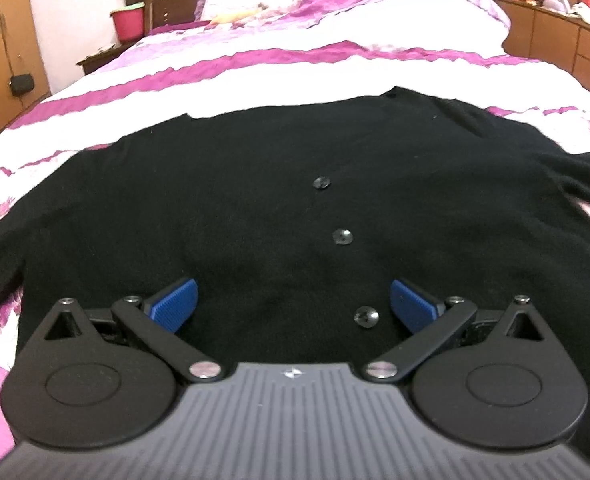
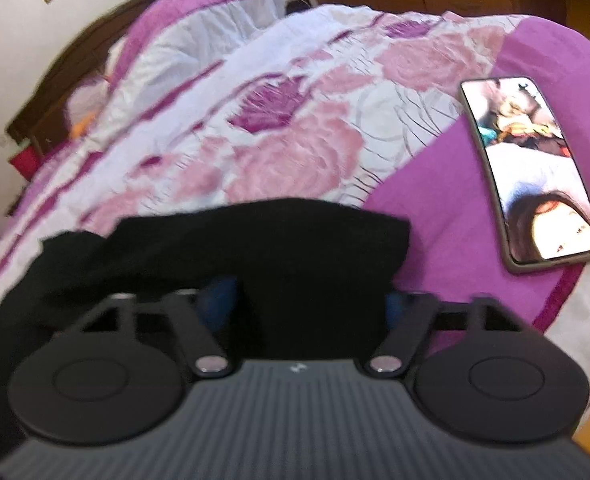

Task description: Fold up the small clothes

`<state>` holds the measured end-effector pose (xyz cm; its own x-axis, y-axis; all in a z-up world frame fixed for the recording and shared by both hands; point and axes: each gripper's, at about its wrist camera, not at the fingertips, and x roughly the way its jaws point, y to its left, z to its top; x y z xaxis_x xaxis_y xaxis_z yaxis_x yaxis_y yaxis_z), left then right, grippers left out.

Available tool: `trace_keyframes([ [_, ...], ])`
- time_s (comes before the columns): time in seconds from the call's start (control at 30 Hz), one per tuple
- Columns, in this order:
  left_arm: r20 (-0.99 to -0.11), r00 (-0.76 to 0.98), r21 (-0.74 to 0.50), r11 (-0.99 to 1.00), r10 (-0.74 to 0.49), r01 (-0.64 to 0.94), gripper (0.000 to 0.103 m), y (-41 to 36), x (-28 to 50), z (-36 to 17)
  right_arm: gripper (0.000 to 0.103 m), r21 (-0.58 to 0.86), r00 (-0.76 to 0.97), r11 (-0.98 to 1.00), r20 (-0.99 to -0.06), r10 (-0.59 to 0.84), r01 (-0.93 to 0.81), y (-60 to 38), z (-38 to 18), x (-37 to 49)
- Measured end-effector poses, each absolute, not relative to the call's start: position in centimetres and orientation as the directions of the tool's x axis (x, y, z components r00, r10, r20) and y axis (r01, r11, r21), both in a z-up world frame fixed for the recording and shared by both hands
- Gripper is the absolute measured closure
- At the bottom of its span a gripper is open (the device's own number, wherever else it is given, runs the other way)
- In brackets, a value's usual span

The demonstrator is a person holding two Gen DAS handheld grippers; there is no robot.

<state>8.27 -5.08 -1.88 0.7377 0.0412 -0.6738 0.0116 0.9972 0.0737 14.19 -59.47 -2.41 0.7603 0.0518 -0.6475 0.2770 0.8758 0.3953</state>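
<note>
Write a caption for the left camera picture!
Open left tool hovering over a black buttoned cardigan on the bed.

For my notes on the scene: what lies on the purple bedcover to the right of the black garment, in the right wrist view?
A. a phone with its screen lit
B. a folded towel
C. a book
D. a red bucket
A: the phone lies flat on the bedcover, its screen lit, right of the black garment.

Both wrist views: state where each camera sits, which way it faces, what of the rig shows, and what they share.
Left wrist: behind the left tongs, looking down the bed toward the headboard over a spread black cardigan; blue pads apart, buttons between.
Right wrist: behind the right tongs, facing the bed's corner and a phone; black fabric bunched between its pads.
Shared: the cardigan and the floral bedspread.
</note>
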Motion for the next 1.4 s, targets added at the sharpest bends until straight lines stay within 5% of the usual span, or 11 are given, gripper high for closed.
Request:
trace_keyframes([
  [0.03,-0.669,0.742,0.072,0.997,0.036,0.016,0.0,-5.1,8.1,-1.6,0.071,0.393,0.766,0.879,-0.641,0.05,0.271,-59.4,-1.9,14.2],
  [0.13,-0.657,0.754,0.067,0.997,0.024,0.026,0.0,-5.2,7.7,-0.8,0.087,0.407,0.79,0.878,-0.61,0.057,0.251,-59.1,-0.1,14.0],
  [0.67,-0.665,0.747,0.014,1.0,-0.003,0.017,0.0,-2.6,5.7,1.2,0.089,0.477,0.887,0.878,-0.392,0.245,-0.032,-52.1,11.0,14.2],
  [1.4,-0.648,0.755,0.042,0.994,0.103,-0.1,0.0,4.7,5.8,2.8,0.089,0.473,0.758,0.796,-0.335,0.559,-0.378,-33.2,15.7,19.6],
])
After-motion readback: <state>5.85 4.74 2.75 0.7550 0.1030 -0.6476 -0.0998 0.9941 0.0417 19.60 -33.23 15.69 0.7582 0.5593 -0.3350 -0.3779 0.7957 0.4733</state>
